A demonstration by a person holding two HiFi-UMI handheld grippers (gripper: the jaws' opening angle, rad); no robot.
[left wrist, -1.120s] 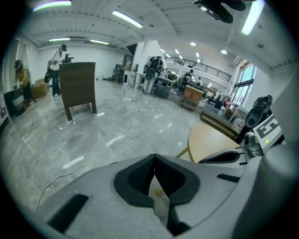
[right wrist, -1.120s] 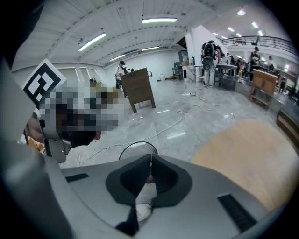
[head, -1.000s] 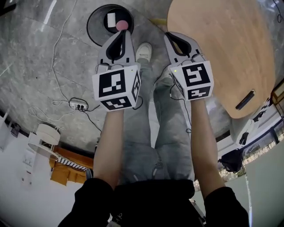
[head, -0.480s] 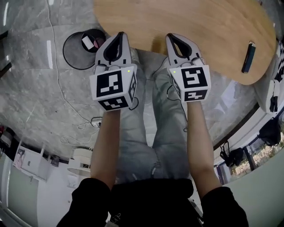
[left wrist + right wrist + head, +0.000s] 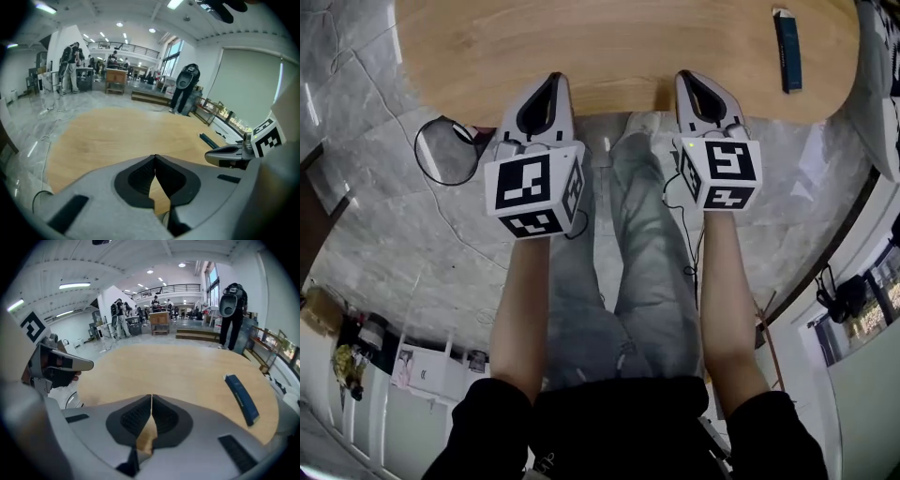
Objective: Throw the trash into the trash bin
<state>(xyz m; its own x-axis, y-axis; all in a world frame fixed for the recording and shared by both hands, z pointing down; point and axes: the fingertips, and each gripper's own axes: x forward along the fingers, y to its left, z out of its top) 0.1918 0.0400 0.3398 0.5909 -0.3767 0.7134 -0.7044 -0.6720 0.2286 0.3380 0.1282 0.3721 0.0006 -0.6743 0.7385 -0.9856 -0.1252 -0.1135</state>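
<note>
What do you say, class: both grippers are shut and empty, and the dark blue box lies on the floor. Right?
No. The head view shows the dark blue box on the wooden table, not the floor. The left gripper and right gripper are shut and empty.

Wooden table [image 5: 619,47], one dark blue flat box [image 5: 787,51] on top

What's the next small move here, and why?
Probably open the right gripper and ease it toward the dark blue box on the wooden table. It and the left gripper are both shut and empty; the box is the only item seen on the table, on the right gripper's side.
</note>
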